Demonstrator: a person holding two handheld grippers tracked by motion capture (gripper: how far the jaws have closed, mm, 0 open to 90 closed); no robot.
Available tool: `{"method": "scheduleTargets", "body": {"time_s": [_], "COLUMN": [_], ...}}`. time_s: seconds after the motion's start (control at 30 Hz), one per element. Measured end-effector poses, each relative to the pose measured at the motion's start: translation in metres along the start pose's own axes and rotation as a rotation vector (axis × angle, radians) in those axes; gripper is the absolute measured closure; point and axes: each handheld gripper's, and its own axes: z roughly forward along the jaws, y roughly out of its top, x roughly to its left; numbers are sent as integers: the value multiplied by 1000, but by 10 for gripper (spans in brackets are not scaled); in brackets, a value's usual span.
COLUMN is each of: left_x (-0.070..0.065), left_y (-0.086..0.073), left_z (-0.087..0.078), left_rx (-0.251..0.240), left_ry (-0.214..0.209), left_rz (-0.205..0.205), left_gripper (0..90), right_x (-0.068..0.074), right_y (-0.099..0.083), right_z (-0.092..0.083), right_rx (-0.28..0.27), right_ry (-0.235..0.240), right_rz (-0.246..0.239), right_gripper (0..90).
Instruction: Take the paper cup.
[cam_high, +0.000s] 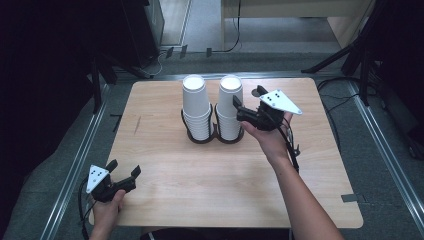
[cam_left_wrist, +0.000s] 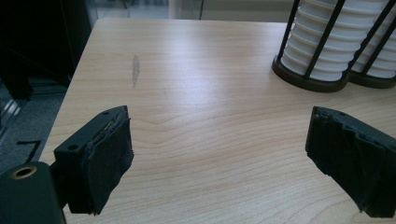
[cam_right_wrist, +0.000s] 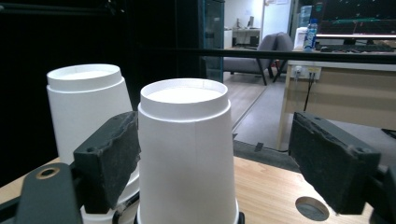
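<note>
Two stacks of upturned white paper cups stand in a black double wire holder at the back middle of the wooden table. My right gripper is at the top of the right stack, coming in from its right. In the right gripper view the top cup sits between the jaws: the left pad is right beside it and the right pad stands well clear, so my right gripper is open. The left stack stands beside it. My left gripper rests open and empty at the table's front left corner.
The left gripper view looks across bare wood towards the holder's base. A round cable hole sits in the table behind the right stack. Floor rails run along both sides of the table, and dark stand legs rise at the back right.
</note>
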Motion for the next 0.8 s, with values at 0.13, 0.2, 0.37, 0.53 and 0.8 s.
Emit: {"method": "scheduleTargets", "body": {"time_s": [0.13,0.2,0.37,0.53,0.8], "left_x": [0,0,-1,0,0], "left_y": [0,0,0,0,0], "left_z": [0,0,0,0,0], "left_rx": [1,1,2,0,0], "left_ry": [1,1,1,-1,-1], "left_rz": [-1,0,1,-2,-2], "left_gripper": [74,75,75,75,75], "right_x": [7,9,13,15,22], "right_y": [-4,-5,-6,-4,-5], "right_z": [12,17,30,40,53], "right_rx": [8,16,24,39,51], "right_ry": [-3,-3,-12,-13,-46], "right_rz": [5,23,39,49,29], "right_gripper": [142,134,122,96,165]}}
